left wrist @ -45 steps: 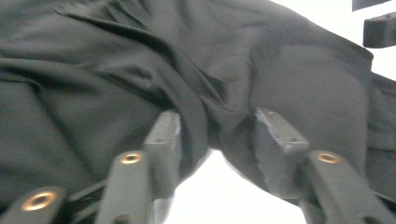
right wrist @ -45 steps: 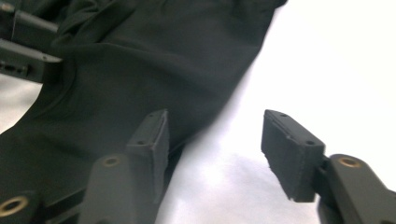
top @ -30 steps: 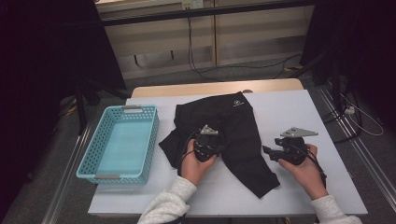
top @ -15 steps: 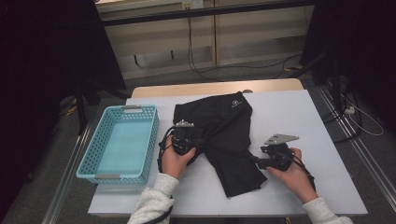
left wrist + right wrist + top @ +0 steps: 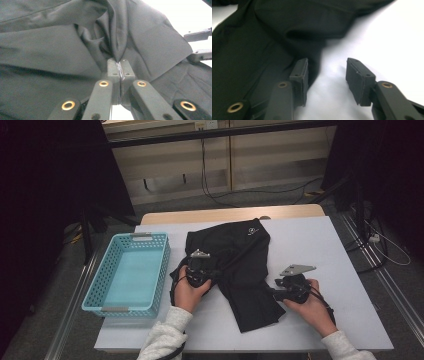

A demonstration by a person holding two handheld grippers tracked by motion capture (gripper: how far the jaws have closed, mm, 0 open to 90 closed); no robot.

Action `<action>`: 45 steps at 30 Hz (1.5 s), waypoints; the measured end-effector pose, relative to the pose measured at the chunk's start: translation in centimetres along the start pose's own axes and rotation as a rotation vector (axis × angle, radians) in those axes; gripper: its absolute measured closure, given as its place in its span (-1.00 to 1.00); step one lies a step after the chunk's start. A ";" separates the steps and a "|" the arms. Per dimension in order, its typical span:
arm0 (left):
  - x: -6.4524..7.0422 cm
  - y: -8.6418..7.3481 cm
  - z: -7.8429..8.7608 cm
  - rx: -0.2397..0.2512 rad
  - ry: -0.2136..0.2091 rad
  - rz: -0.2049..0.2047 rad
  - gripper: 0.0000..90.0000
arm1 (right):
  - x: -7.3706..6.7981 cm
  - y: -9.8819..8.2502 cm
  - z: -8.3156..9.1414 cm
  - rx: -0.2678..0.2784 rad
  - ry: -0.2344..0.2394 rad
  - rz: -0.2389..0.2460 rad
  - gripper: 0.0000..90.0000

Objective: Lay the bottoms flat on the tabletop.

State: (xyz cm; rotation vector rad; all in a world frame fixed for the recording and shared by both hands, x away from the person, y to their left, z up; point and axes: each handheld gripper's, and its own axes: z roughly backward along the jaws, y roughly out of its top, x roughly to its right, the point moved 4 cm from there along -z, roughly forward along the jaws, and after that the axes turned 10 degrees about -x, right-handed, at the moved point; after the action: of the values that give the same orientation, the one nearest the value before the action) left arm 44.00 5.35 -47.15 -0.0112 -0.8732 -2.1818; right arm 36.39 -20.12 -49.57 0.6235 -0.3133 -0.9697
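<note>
A black fabric garment with a small white logo [image 5: 235,265] lies spread across the middle of the white-topped desk [image 5: 320,245], its logo end toward the far edge and a narrower part reaching toward the person's side. The left hand-held gripper [image 5: 200,270] sits at the garment's left edge, gripped by the person's left hand [image 5: 187,292]. In the left gripper view its jaws stand pressed together with a pinched fold of the dark cloth [image 5: 75,50] rising from between the pads, so it holds the garment. The cloth bunches and creases around that pinch.

The right hand-held gripper [image 5: 275,292] rests low on the desk at the garment's right edge, held by the person's right hand [image 5: 312,307], with a grey three-cornered plate on top. In the right gripper view its jaws stand partly apart and have just been closing. One pad [image 5: 300,75] lies on or just over the garment's edge [image 5: 257,50], the other pad is over bare white desk, and the hem falls between them without being pressed on both sides.

A light blue perforated plastic basket [image 5: 95,290] stands on the desk's left part, just beside the garment and the left hand, apart from the cloth. White sleeves [image 5: 162,337] come in from the near edge
</note>
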 end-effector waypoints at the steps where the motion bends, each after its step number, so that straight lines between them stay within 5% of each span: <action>1: 0.1 0.0 0.0 -0.001 -0.001 -0.004 0.98 | -0.3 0.1 0.0 -0.001 0.001 0.002 0.28; 5: 0.5 0.1 -0.1 -0.002 -0.005 -0.013 0.98 | -1.0 0.1 0.1 -0.010 0.058 0.031 0.97; 13: 1.9 0.5 -1.0 -0.013 -0.029 -0.047 0.98 | 1.2 -0.9 3.7 0.009 0.013 -0.003 0.99; 18: 1.9 0.6 -1.4 -0.015 0.017 -0.043 0.99 | 1.9 -1.5 5.8 0.050 -0.018 -0.021 0.83; 24: -0.2 0.6 -0.4 0.009 0.031 0.008 0.98 | 1.8 -1.9 4.5 0.035 -0.012 -0.033 0.58; 30: -0.1 0.6 -0.4 0.012 0.017 0.003 0.98 | 0.0 -2.0 1.9 -0.028 0.016 0.006 0.35; 32: 0.2 0.6 -0.5 0.013 0.013 -0.005 0.98 | -0.4 -1.8 1.7 -0.015 0.041 0.005 0.47; 34: 0.4 0.6 -0.5 0.003 0.006 -0.022 0.98 | -0.5 -1.6 1.7 -0.017 0.048 0.008 0.91; 35: 0.6 0.6 -0.6 0.008 0.007 -0.024 0.98 | -0.5 -1.6 1.9 -0.018 0.057 0.013 0.97; 42: 1.5 0.7 -1.4 -0.005 -0.008 -0.068 0.92 | 1.3 -2.6 4.0 -0.015 0.015 -0.012 0.99; 45: 1.8 0.7 -1.8 0.001 -0.002 -0.088 0.74 | 2.4 -3.3 5.0 -0.030 -0.020 -0.031 0.99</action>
State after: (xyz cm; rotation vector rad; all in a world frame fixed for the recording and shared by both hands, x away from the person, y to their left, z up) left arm 43.63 2.75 -47.62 0.0262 -0.8904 -2.2634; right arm 32.92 -25.22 -47.70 0.5930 -0.3069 -1.0092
